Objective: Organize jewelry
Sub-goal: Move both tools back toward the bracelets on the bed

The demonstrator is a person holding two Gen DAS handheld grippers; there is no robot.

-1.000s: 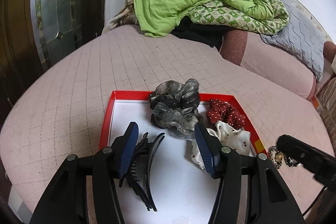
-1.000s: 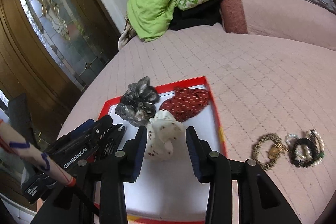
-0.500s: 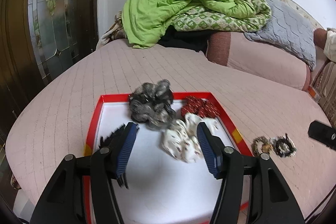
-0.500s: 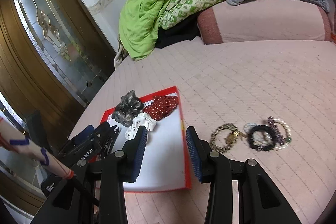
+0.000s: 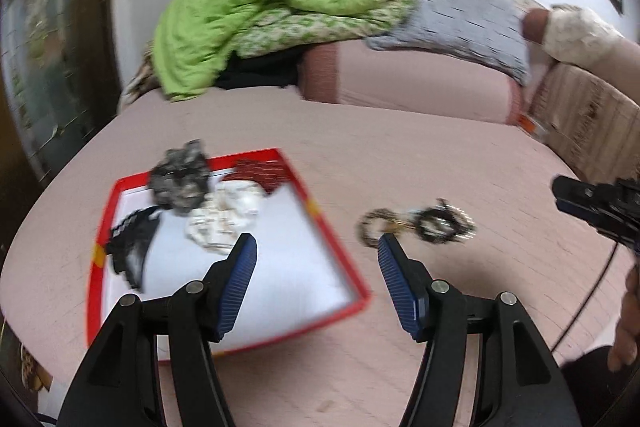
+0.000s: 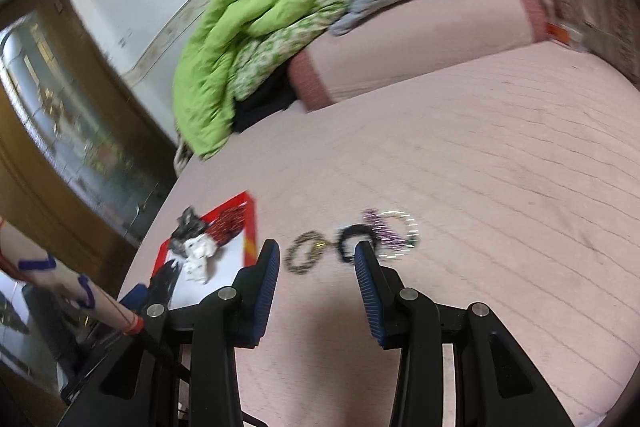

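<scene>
Pink quilted bedding (image 6: 480, 187) spreads under both black, blue-padded grippers. Just beyond the right gripper (image 6: 316, 267), whose jaws are parted and empty, lies a blurred row of beaded bracelets (image 6: 352, 239): gold-brown, black, purple, pearl-white. Left gripper (image 5: 316, 251) is likewise parted, empty, bracelets ahead-right.

1. I can read no text, label, brand or number in either of my two views; both are smeared with motion blur.
2. The red tray (image 5: 340, 259) has yellow patches on its rim, at lower left in the left view, but I can make out no writing on them.
</scene>
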